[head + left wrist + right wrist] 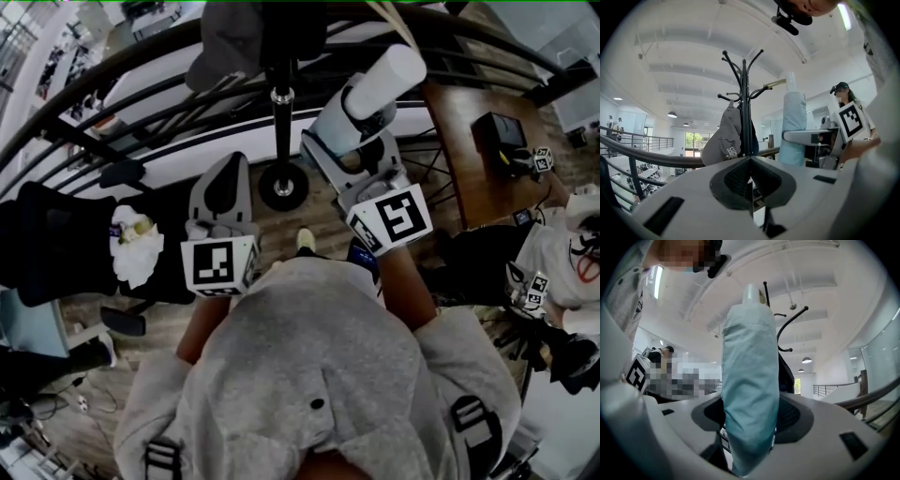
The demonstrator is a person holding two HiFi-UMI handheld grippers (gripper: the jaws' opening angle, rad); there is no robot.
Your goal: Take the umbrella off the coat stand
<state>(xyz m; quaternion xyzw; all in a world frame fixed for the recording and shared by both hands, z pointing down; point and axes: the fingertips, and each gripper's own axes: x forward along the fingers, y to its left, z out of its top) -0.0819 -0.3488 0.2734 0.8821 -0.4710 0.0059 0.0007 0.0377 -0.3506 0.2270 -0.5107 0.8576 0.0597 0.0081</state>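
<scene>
- The right gripper [751,423] is clamped on a pale blue folded fabric umbrella [750,380], which fills the gap between its jaws.
- The umbrella stands upright, and its white tip rises well above the jaws.
- The left gripper [751,177] has its jaws pressed together with nothing between them.
- A black metal coat stand with curved hooks [745,105] stands straight ahead of the left gripper's jaws and behind the umbrella as seen from the right gripper.
- In the left gripper view, the umbrella shows to the right of the stand's pole, apart from it.
- A grey cloth cap [723,140] hangs on the stand, just left of the pole.
- A dark curved handrail [647,157] runs beyond both grippers.
</scene>
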